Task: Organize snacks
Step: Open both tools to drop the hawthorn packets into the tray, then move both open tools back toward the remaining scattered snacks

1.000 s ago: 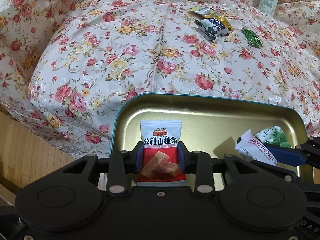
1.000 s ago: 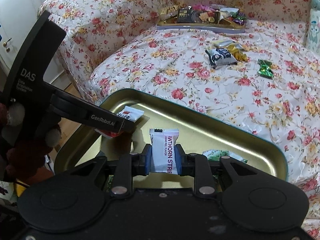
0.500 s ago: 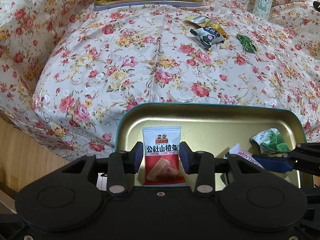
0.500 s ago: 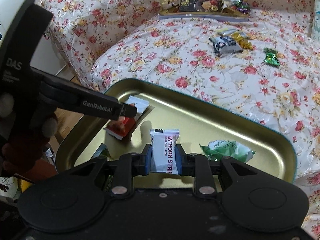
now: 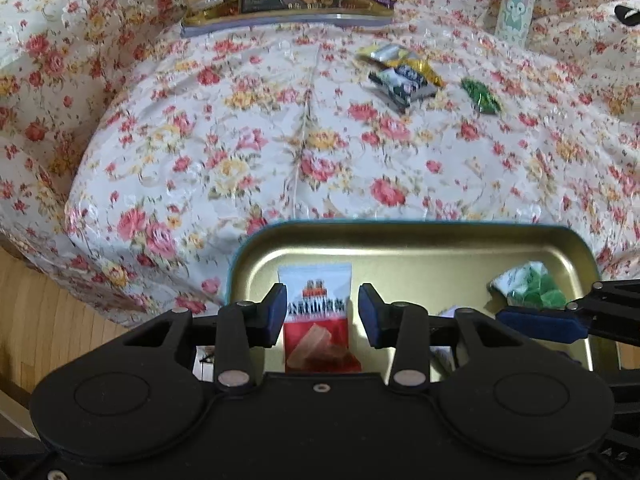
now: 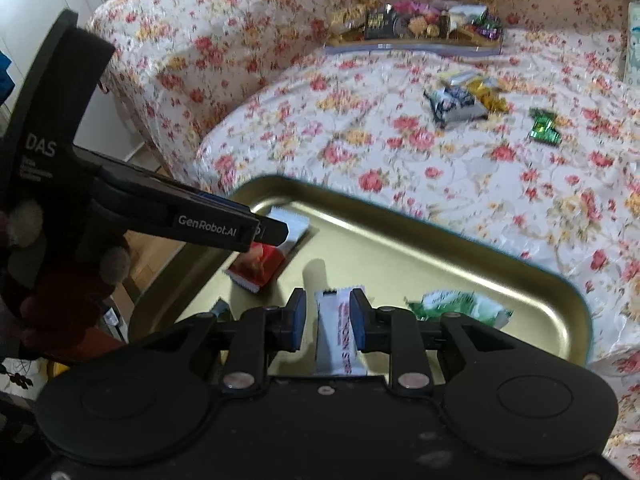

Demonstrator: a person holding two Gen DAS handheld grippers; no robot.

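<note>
The gold tray point(image 5: 420, 256) sits at the near edge of the flowered cloth point(image 5: 280, 152); in its left part lies the red-and-white snack packet point(image 5: 318, 320), flat on the tray floor between the spread pads of the left gripper point(image 5: 322, 314) (neither pad touching it); the right gripper point(image 6: 327, 322) pinches the white hawthorn strip point(image 6: 338, 332) edge-on above the tray's middle; a green packet point(image 6: 460, 308) lies towards the tray's right end; beyond the tray, loose sweets point(image 5: 404, 76) lie on the cloth.

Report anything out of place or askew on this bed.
Several snacks lie loose on the floral bedspread outside both trays: a dark packet, gold wrappers and a green candy. In the gold tray, the red packet lies askew.
</note>
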